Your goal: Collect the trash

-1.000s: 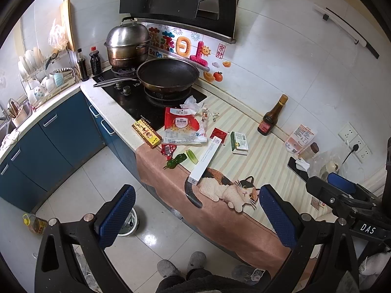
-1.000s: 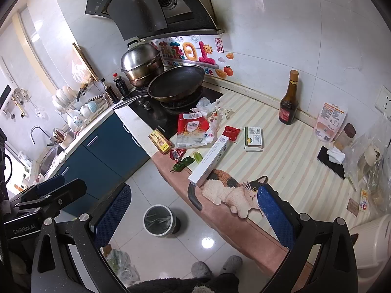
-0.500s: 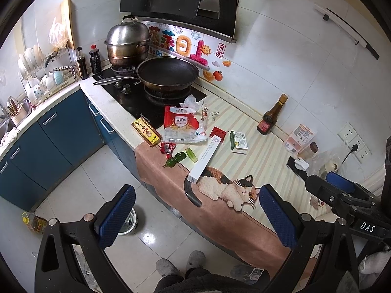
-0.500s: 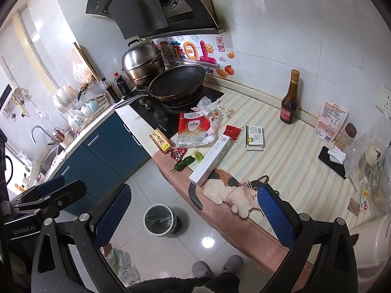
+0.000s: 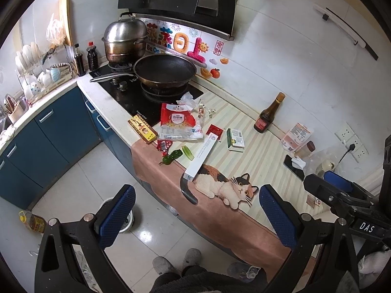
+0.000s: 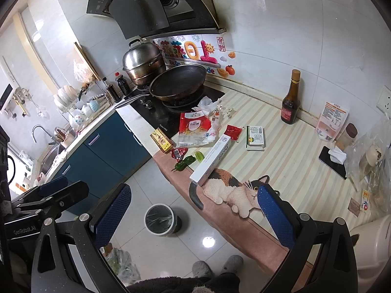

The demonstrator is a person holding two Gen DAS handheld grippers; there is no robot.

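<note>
Blue-padded and spread wide with nothing between them, the fingers of the left gripper (image 5: 195,213) and of the right gripper (image 6: 194,213) both hang back from the counter, probably so the person can survey the litter before choosing a piece. Below and just ahead of the right gripper stands the small round bin with a clear plastic liner (image 6: 160,218) on the floor, close to the counter edge where scraps can be dropped in. Further ahead on the striped cat-print mat (image 6: 281,151) lie the long white cardboard box (image 6: 211,160), green pepper scraps (image 6: 183,163) and a red-and-clear empty food bag (image 6: 195,129). Beyond them sits the dark frying pan (image 6: 178,80) on the stove.
</note>
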